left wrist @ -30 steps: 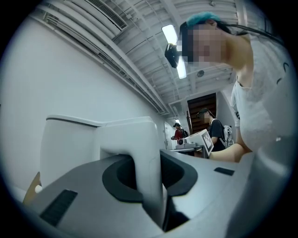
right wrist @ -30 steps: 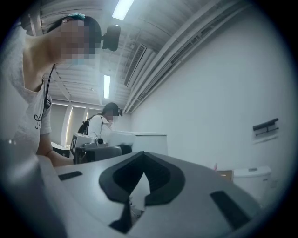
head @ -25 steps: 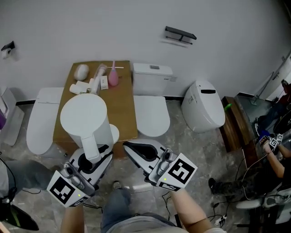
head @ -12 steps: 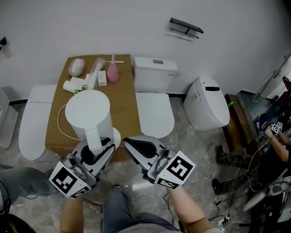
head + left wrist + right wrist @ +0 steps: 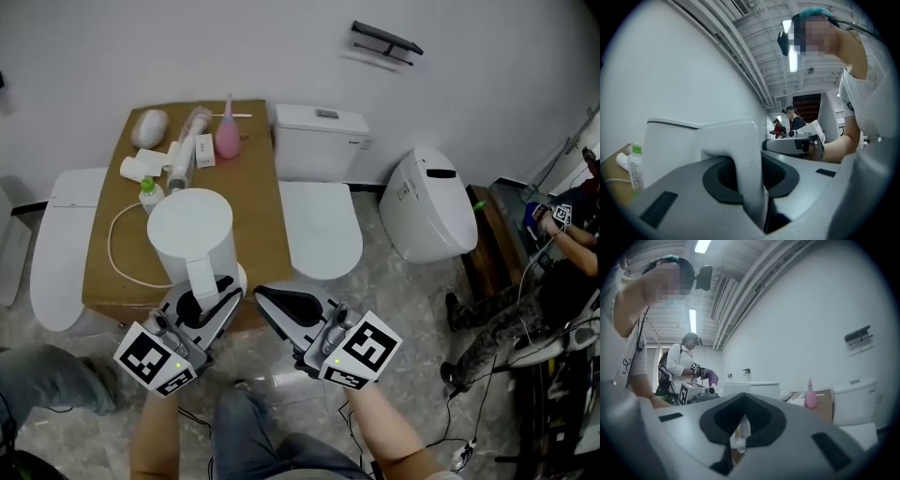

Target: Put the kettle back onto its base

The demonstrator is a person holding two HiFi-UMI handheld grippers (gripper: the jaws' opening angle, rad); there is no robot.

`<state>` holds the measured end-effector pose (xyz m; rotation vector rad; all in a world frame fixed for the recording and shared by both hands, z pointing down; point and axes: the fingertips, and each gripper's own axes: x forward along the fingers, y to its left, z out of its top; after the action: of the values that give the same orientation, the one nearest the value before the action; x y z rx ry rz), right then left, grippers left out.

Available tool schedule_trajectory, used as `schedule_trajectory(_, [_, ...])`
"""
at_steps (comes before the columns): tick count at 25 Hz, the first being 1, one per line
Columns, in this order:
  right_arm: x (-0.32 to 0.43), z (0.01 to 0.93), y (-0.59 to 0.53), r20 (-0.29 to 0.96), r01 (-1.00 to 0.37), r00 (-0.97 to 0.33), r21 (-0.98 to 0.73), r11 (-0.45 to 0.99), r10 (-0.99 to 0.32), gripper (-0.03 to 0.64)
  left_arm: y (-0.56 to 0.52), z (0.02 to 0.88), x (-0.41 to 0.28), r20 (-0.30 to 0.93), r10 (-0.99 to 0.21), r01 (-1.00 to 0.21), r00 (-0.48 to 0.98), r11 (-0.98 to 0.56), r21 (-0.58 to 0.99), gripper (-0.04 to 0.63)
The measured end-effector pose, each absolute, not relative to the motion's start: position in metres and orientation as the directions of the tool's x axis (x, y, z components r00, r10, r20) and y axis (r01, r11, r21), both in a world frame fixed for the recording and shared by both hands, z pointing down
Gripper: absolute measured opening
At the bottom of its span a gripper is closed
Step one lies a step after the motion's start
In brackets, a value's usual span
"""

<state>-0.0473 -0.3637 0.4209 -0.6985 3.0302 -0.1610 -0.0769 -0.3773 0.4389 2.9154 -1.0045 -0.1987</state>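
A white kettle (image 5: 192,230) stands upright over the front of the brown table (image 5: 258,197). My left gripper (image 5: 214,292) is shut on its handle (image 5: 202,272), which runs between the jaws in the left gripper view (image 5: 745,168). The rim of the round white base (image 5: 240,278) shows under the kettle's right side, and its white cord (image 5: 114,246) loops to the left. I cannot tell whether the kettle rests on the base. My right gripper (image 5: 265,298) hangs just right of the kettle at the table's front edge, shut with nothing in it (image 5: 740,427).
A pink bottle (image 5: 228,141), a green-capped bottle (image 5: 147,192) and several small white items lie at the table's back. Toilets stand to the left (image 5: 56,244), behind-right (image 5: 319,225) and far right (image 5: 436,211). A person (image 5: 562,244) sits at the right edge.
The kettle has come down toward the table with my left gripper still shut on its handle. My right gripper has sunk alongside it, still shut.
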Motion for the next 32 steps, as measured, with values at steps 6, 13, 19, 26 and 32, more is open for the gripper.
schedule_trajectory(6, [-0.043, 0.428, -0.362, 0.001, -0.44, -0.896, -0.111, 0.891, -0.443, 0.008, -0.384, 0.452, -0.066, -0.097, -0.611, -0.605, 0.785, -0.791, 0.088, 0.083])
schedule_trajectory(13, [-0.035, 0.431, -0.362, 0.0, -0.445, -0.894, -0.118, 0.888, -0.448, 0.008, -0.391, 0.459, -0.061, -0.113, -0.613, -0.609, 0.782, -0.79, 0.071, 0.083])
schedule_trajectory(19, [-0.036, 0.432, -0.363, -0.001, -0.44, -0.896, -0.132, 0.888, -0.444, 0.008, -0.392, 0.461, -0.053, -0.105, -0.605, -0.601, 0.789, -0.796, 0.075, 0.081])
schedule_trajectory(26, [-0.03, 0.432, -0.362, 0.01, -0.445, -0.894, -0.134, 0.885, -0.448, 0.008, -0.4, 0.462, -0.054, -0.11, -0.621, -0.61, 0.776, -0.784, 0.118, 0.075])
schedule_trajectory(32, [-0.025, 0.426, -0.367, 0.003, -0.457, -0.887, -0.138, 0.879, -0.461, 0.008, -0.412, 0.46, -0.05, -0.09, -0.622, -0.608, 0.778, -0.781, 0.145, 0.072])
